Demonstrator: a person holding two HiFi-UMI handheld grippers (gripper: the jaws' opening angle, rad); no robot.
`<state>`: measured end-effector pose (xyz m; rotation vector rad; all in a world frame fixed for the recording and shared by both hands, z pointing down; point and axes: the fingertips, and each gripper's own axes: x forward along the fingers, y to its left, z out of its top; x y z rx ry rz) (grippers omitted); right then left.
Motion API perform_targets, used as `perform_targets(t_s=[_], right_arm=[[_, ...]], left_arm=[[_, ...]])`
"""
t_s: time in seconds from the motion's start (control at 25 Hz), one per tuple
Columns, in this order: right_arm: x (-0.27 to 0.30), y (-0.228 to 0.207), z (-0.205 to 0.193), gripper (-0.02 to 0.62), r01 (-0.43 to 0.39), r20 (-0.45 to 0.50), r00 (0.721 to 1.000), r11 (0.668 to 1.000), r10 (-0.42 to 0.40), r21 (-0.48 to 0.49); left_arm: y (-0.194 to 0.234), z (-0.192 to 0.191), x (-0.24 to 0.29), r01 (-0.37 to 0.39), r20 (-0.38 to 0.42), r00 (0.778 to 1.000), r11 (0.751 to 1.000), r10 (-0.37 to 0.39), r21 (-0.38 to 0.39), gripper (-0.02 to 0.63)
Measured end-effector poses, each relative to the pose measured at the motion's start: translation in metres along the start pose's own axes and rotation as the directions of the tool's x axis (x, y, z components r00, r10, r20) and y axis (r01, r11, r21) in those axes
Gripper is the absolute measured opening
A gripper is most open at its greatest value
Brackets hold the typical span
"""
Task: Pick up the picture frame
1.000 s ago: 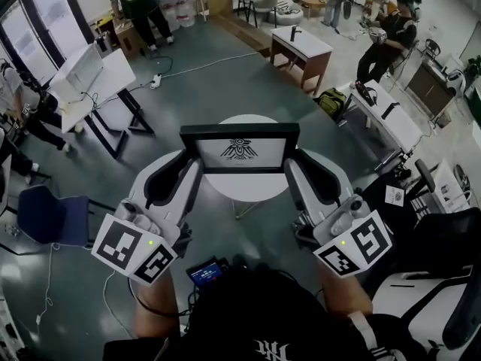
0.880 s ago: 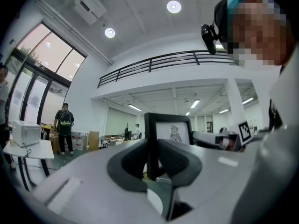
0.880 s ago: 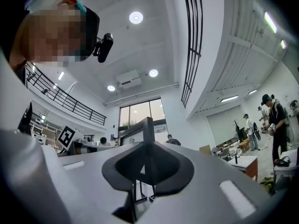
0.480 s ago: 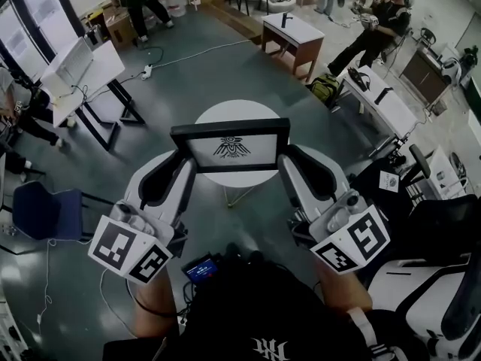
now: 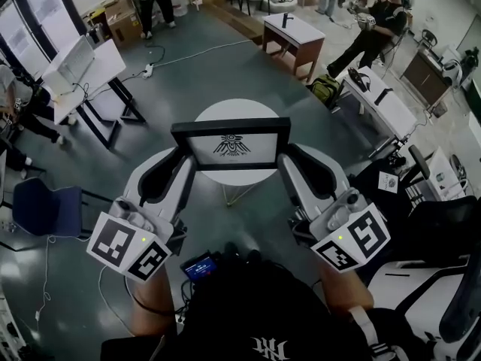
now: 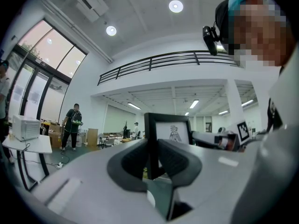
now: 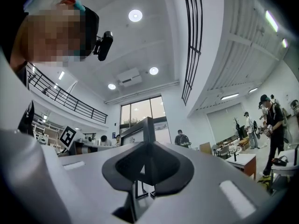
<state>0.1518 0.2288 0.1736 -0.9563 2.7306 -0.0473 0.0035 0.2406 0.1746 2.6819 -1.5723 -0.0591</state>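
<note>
The picture frame (image 5: 231, 144) is black-edged with a white mat and a small dark bird emblem. It hangs upright in the air over the round white table (image 5: 225, 111), facing me. My left gripper (image 5: 188, 164) is shut on the frame's left edge, my right gripper (image 5: 282, 161) on its right edge. In the left gripper view the frame (image 6: 169, 130) stands past the jaws, its black edge pinched in my left gripper (image 6: 152, 158). In the right gripper view my right gripper (image 7: 145, 168) clamps the frame (image 7: 140, 130), seen nearly edge-on.
A white desk (image 5: 83, 66) with a monitor stands at the left, a blue chair (image 5: 45, 210) nearer. A small brown-sided table (image 5: 297, 37) is behind, a long white desk (image 5: 379, 104) to the right. Several people stand or sit at the room's far side.
The frame, gripped at both edges throughout, has come a little lower and nearer to me; more of the round table shows beyond its top edge. Both grips are unchanged.
</note>
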Motion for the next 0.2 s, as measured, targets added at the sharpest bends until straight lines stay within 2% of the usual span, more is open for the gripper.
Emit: perform_targets(t_s=[0.2], right_arm=[[-0.0048,0.0043,0.0039,0.046,-0.009,0.006,1.0,1.0,0.009,0.004]], left_arm=[[-0.0059,0.0053,-0.0062,-0.004,-0.001,1.0,1.0,0.004,0.013,0.066]])
